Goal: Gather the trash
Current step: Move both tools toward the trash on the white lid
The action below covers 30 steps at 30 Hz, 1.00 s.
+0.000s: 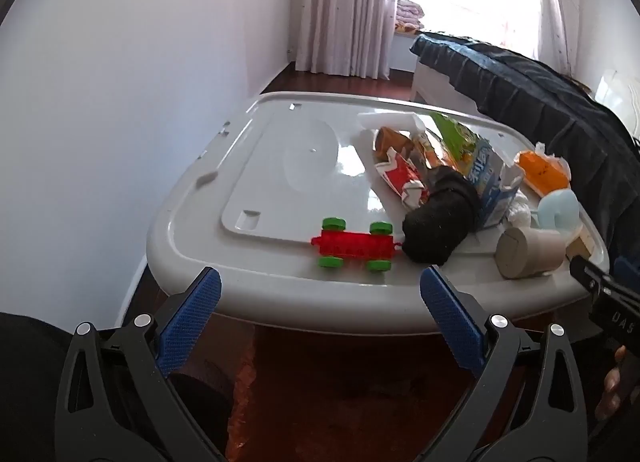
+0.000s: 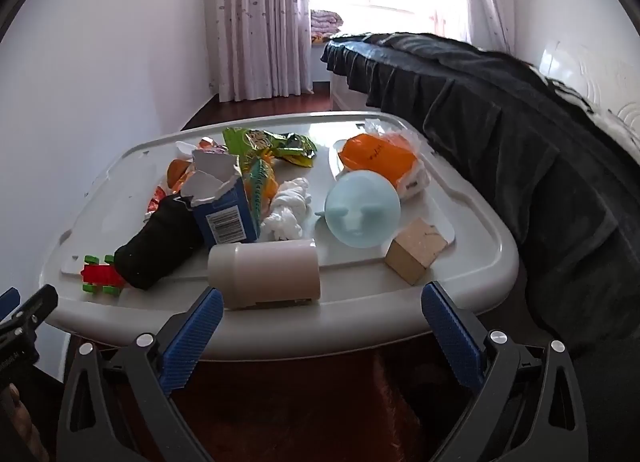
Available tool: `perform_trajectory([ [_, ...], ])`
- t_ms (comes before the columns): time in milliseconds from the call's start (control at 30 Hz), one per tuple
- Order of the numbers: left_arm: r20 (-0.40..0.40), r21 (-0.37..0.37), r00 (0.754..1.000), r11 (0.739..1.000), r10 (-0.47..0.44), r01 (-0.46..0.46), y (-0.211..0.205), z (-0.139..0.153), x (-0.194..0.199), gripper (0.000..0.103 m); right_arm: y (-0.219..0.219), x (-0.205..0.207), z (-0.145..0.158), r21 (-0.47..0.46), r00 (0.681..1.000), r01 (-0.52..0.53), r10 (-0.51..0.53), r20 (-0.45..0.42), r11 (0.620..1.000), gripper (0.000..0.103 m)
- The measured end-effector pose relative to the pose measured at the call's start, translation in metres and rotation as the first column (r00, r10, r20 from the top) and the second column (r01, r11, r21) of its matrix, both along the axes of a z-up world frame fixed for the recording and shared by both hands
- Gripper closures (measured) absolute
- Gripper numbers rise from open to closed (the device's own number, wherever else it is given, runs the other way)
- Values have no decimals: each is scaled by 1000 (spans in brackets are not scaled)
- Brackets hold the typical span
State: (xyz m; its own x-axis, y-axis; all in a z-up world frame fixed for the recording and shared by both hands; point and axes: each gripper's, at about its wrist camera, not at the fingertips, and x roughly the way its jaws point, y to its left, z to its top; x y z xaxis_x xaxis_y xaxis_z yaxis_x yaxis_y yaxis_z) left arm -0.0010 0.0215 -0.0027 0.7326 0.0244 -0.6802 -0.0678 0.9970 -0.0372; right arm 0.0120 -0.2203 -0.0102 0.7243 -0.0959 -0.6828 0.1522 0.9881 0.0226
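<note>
A grey plastic lid [image 1: 192, 246] [image 2: 472, 222] serves as a table and carries a heap of litter. There is a torn blue carton [image 1: 490, 186] [image 2: 226, 212], a green snack wrapper [image 1: 456, 136] [image 2: 276, 144], a red-white wrapper [image 1: 400, 176], crumpled white tissue [image 2: 288, 206], an orange bag [image 1: 542, 170] [image 2: 380, 158], a beige cup on its side [image 1: 528, 252] [image 2: 266, 276] and a black sock [image 1: 436, 226] [image 2: 158, 250]. My left gripper [image 1: 320, 294] hangs open before the lid's near edge, below a red toy car [image 1: 352, 244] [image 2: 100, 274]. My right gripper [image 2: 322, 308] is open too, just short of the cup.
A pale blue round toy [image 2: 362, 212] [image 1: 558, 208] and a wooden block [image 2: 416, 256] lie on the right of the lid. A bed with a dark cover [image 2: 520, 134] [image 1: 540, 90] runs along the right. White wall stands left, curtains [image 2: 260, 22] at the back, dark red floor below.
</note>
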Motion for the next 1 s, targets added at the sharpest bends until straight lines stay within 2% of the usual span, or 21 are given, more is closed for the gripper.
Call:
perform_trajectory([
  [533, -14, 14, 999, 999, -48, 48, -10, 10, 6, 6, -10, -4, -2, -14, 999, 43, -43, 6, 999, 5],
  [833, 5, 59, 999, 997, -54, 54, -15, 8, 1, 6, -14, -5, -2, -21, 999, 43, -43, 15, 999, 5],
  [1000, -16, 29, 998, 998, -60, 60, -12, 2, 0, 6, -18, -3, -2, -7, 998, 68, -68, 14, 998, 5],
])
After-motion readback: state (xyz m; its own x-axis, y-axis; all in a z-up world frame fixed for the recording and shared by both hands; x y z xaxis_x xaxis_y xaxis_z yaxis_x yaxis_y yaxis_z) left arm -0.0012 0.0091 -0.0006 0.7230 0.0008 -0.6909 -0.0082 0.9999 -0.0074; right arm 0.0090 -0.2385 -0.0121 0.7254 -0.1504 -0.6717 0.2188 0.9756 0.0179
